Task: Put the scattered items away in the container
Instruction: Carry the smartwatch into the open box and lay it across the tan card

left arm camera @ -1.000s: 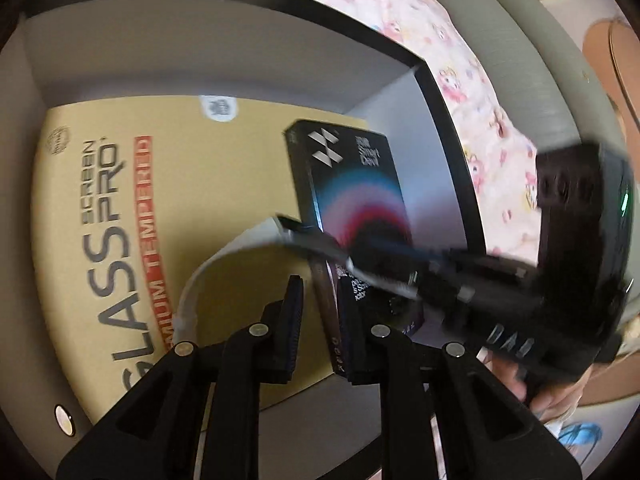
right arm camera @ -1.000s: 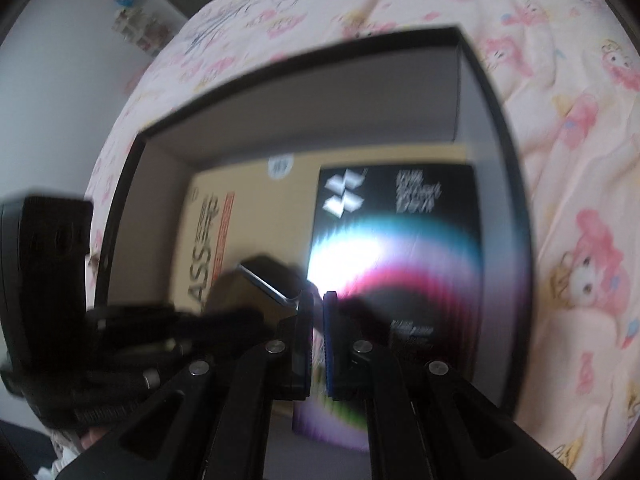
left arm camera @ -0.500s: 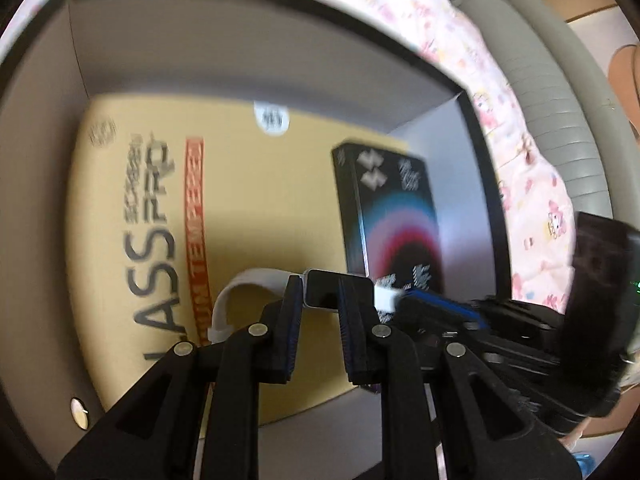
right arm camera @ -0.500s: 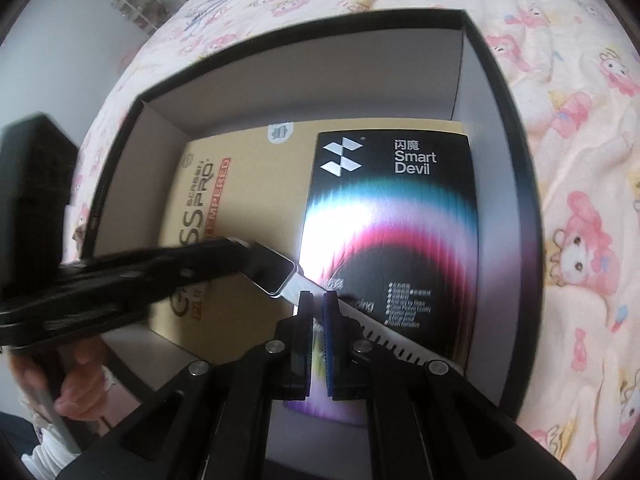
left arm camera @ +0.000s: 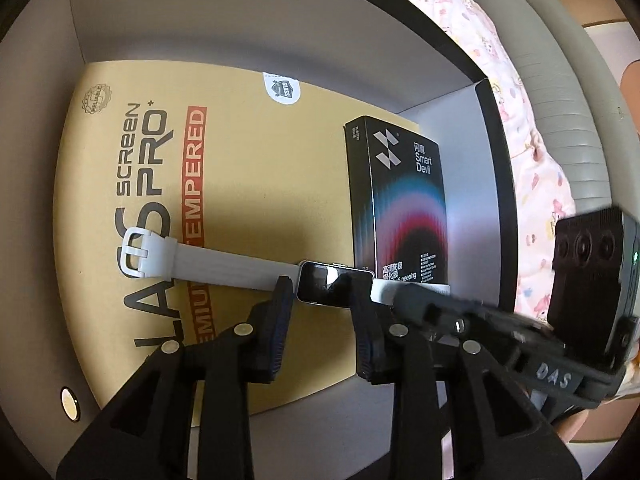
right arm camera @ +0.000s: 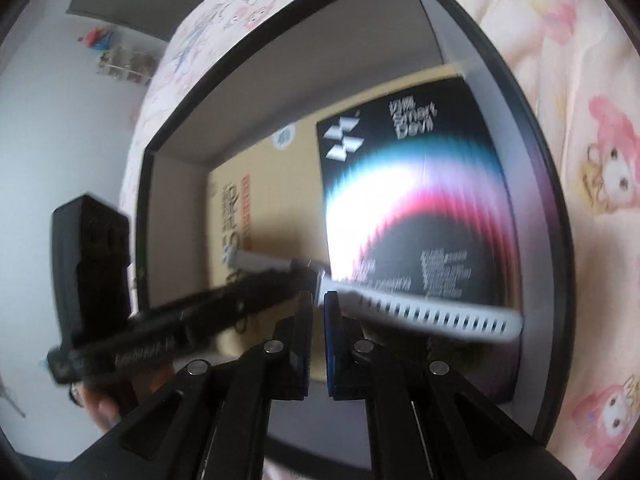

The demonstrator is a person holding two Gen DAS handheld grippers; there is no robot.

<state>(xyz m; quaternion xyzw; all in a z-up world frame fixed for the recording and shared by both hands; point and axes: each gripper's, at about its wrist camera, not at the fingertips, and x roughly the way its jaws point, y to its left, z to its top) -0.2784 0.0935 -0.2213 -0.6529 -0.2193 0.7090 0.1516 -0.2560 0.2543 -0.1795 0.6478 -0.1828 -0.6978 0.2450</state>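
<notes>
My left gripper point(left arm camera: 322, 312) has just opened around the watch point(left arm camera: 334, 288), now flat inside the container point(left arm camera: 496, 168), while my right gripper point(right arm camera: 319, 308) stays pinching its strap.

We see a box point(left arm camera: 494, 128) with a black rim and pale grey inner walls. In it lies a tan carton point(left arm camera: 248, 184) printed with dark lettering, a red-orange stripe carrying pale letters, and a white round sticker. Beside it is a black pack point(left arm camera: 400, 200) with a white zigzag logo, white text and a banded arc running from teal through pink to red. The watch point(left arm camera: 332, 289) has a glossy black face in a silver frame and a pale grey ribbed strap with a white buckle. Both grippers point(left arm camera: 320, 320) point(right arm camera: 318, 340) are black, the right one's pads blue-edged. The sheet point(right arm camera: 580, 160) is cream with pink cartoon figures.
</notes>
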